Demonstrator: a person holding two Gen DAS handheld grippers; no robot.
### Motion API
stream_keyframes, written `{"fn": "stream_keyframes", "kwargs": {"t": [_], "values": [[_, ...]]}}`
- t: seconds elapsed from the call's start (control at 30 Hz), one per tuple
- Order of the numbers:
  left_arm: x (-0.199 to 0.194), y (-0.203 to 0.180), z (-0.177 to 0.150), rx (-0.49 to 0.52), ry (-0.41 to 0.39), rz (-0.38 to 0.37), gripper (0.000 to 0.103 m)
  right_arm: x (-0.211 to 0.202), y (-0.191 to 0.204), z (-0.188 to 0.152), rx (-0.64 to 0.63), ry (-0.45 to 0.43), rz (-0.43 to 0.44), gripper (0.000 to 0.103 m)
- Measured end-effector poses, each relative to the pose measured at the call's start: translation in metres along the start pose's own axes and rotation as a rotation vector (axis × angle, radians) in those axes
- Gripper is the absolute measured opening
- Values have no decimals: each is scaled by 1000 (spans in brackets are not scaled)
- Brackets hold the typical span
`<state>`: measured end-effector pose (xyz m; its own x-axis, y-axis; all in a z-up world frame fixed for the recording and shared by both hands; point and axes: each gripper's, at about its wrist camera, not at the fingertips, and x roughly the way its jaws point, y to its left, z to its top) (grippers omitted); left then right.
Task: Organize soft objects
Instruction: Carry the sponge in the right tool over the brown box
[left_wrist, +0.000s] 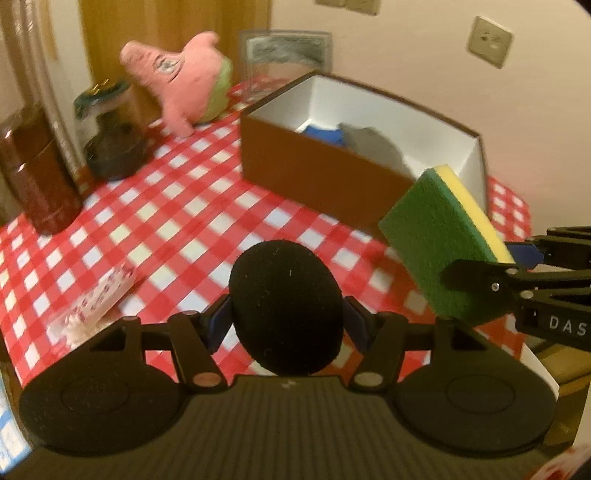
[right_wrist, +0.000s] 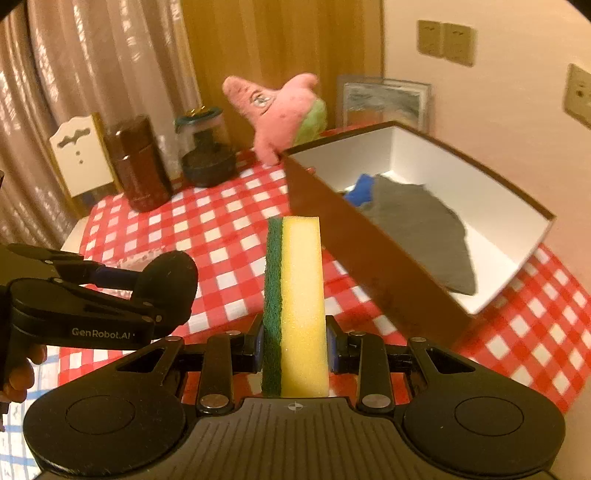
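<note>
My left gripper (left_wrist: 286, 319) is shut on a black foam ball (left_wrist: 286, 306) and holds it above the checked tablecloth; it also shows in the right wrist view (right_wrist: 168, 284). My right gripper (right_wrist: 295, 347) is shut on a green and yellow sponge (right_wrist: 295, 306), held upright; the sponge also shows in the left wrist view (left_wrist: 443, 240), in front of the box. A brown box (left_wrist: 314, 170) with white inside holds a grey cloth (right_wrist: 421, 229) and a blue item (right_wrist: 364, 188). A pink star plush (left_wrist: 177, 77) stands behind the box's left end.
A dark brown canister (left_wrist: 37, 177) and a glass jar (left_wrist: 110, 133) stand at the table's far left. A clear plastic packet (left_wrist: 92, 302) lies on the red checked tablecloth (left_wrist: 184, 206). A framed picture (left_wrist: 288, 51) leans against the wall. A white chair back (right_wrist: 81, 155) is beyond the table.
</note>
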<state>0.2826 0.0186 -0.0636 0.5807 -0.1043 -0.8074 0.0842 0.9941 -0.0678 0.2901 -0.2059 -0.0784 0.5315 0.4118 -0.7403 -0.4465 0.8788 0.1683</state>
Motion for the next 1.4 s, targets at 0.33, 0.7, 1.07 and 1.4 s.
{"fn": "stream_keyframes", "kwargs": {"t": [0.33,0.7,1.07,1.4], "values": [[0,-51,48,111,-69,-65,62,-38,-39,13,46,-92,-77,32],[39,-90,114,177,-94,-106,62,-34,-94,57,80,-165,-147,32],[97,-106,161,202,-45,-98,62,10,-145,86,95,-134,-188,32],[150,-125,180,235,28,-136,62,55,-184,94,96,-74,-192,32]]}}
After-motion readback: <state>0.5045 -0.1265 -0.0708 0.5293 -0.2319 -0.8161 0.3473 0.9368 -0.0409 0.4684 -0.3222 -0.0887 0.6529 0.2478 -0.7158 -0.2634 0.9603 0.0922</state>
